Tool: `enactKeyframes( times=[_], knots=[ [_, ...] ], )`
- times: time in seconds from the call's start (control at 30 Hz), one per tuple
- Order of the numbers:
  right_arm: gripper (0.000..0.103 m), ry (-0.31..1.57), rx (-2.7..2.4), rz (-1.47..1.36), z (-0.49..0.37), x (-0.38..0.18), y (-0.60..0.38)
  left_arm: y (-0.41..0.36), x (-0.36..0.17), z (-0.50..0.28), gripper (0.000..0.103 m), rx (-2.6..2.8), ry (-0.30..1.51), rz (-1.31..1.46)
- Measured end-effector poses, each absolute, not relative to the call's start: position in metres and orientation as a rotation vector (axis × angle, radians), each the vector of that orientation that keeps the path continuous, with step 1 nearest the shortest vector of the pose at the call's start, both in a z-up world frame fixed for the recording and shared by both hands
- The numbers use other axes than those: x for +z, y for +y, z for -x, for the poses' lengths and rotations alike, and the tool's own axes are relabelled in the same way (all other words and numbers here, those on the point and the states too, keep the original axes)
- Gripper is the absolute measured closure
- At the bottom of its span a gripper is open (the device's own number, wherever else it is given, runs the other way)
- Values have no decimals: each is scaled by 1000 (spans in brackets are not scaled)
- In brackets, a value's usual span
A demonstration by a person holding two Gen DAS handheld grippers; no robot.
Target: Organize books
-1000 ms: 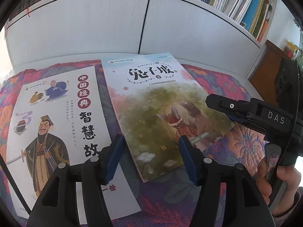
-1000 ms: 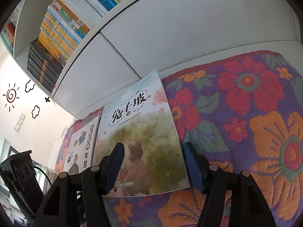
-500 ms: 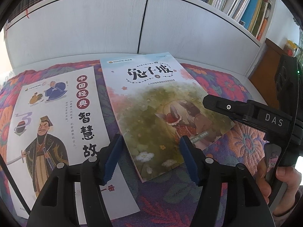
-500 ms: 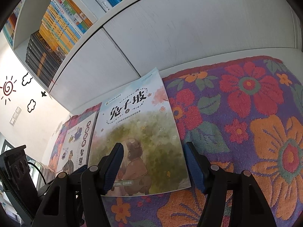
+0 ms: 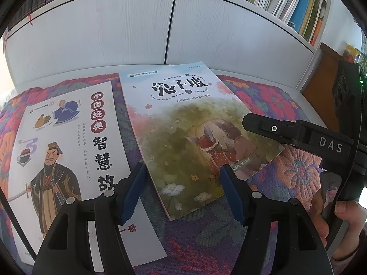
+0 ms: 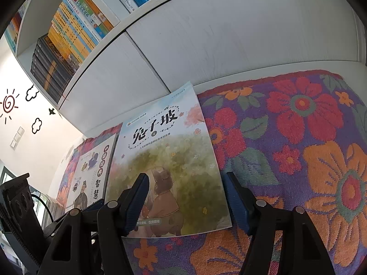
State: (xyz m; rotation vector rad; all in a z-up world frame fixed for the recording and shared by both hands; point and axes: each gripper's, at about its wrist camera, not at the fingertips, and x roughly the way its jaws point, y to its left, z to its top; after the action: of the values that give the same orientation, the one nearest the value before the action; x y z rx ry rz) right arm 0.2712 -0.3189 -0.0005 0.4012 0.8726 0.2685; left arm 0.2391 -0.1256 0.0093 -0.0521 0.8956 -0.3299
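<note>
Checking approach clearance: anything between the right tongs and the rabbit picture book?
Nothing visible. The right tongs are open just above the near edge of the rabbit picture book, which lies flat on the floral cloth. The left tongs hover at its other near corner.

You face a white cabinet with two closed doors split by a dark vertical seam. A floral woven cloth in red, orange and purple covers the surface. Sun and cloud wall stickers appear left.
</note>
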Motion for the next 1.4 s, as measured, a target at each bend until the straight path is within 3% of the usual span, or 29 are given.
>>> enactKeyframes(
  times=[0.7,1.07,1.27,1.4],
  knots=[
    [35,934,257,-317,-262,6,-306,-129,18,-228,36,-332,941,38],
    [35,1080,353,-358,-152,15,-317,-107,23,-96,36,-497,1056,29],
    [33,1197,479,-265,-74,16,-305,-72,26,-50,36,-663,1176,197],
    [43,1264,541,-398,-84,10,-329,-62,15,-69,47,-660,1239,263]
  ],
)
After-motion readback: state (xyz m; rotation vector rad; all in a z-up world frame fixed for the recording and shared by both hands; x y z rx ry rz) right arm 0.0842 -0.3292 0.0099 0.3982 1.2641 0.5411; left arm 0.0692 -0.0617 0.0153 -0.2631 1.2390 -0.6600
